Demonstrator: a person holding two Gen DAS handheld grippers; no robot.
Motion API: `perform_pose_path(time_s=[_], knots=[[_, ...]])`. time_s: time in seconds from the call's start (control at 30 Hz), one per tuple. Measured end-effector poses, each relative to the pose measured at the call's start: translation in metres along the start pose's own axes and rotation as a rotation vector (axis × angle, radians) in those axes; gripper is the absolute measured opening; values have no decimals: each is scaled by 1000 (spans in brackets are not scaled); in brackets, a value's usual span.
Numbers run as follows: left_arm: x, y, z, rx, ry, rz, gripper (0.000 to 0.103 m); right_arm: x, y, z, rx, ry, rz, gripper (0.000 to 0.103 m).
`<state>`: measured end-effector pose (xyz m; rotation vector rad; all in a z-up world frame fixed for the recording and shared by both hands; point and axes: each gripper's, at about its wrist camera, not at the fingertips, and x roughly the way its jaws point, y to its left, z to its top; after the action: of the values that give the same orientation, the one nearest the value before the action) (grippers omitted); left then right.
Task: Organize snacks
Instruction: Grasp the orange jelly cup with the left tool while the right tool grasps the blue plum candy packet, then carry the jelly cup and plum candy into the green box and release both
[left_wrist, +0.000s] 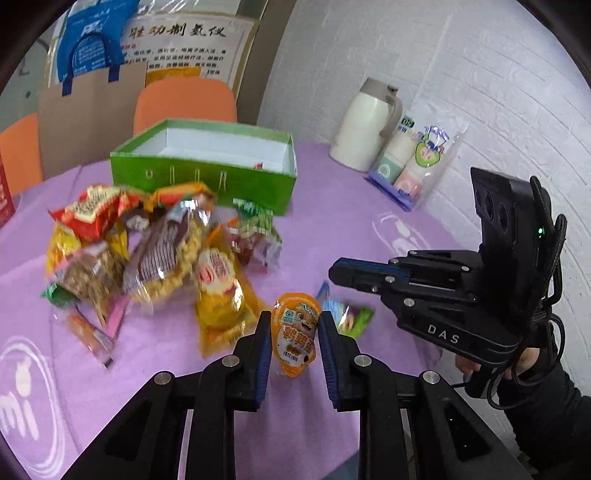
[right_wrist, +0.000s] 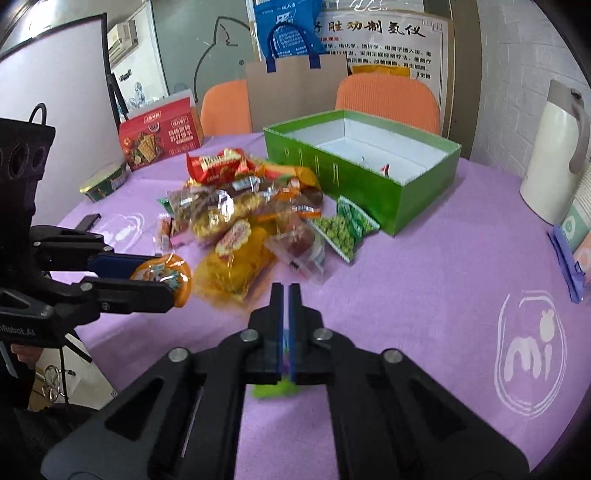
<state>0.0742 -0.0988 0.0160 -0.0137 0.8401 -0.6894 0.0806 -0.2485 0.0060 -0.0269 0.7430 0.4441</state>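
Right wrist alone shows red cracker box (right_wrist: 160, 134).

You have one green box (right_wrist: 369, 162) on the purple table; just in front of it, one heap of roughly ten snack packets (right_wrist: 243, 210), too overlapped for an exact count; left of the box, one red carton (right_wrist: 159, 138); right of it, one white jug (right_wrist: 554, 155); behind it, two orange chairs (right_wrist: 388, 98).
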Motion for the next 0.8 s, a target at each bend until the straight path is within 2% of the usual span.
perform_pose_path(time_s=[0.1, 0.17, 0.2, 0.23, 0.3, 0.37, 0.47, 0.5, 0.53, 0.67, 0.8], knots=[[-16, 2, 28, 22, -64, 28, 24, -6, -6, 19, -6, -40, -45, 3], [-20, 6, 39, 22, -81, 56, 24, -6, -10, 22, 1, -23, -45, 4], [-21, 8, 39, 19, -83, 57, 24, -5, -11, 17, 4, 0, -21, 15], [-22, 12, 37, 17, -81, 50, 24, -3, -11, 9, 5, 29, -15, 39], [-17, 19, 30, -5, -59, 42, 24, 4, -6, -9, -21, 72, -58, 63], [-8, 30, 22, -41, -28, 24, 24, 17, -1, -26, -57, 128, -106, 63], [7, 35, 16, -80, 15, 9, 24, 30, -2, -37, -36, 173, -78, 63], [9, 34, 14, -78, 20, 8, 24, 35, -3, -39, -29, 188, -75, 55], [9, 33, 13, -72, 22, 9, 24, 40, -3, -42, -29, 208, -71, 43], [8, 35, 14, -69, 19, 21, 24, 39, -4, -41, -35, 201, -77, 35], [3, 36, 29, -68, 2, 9, 24, 22, -8, -21, -8, 129, -67, 34]])
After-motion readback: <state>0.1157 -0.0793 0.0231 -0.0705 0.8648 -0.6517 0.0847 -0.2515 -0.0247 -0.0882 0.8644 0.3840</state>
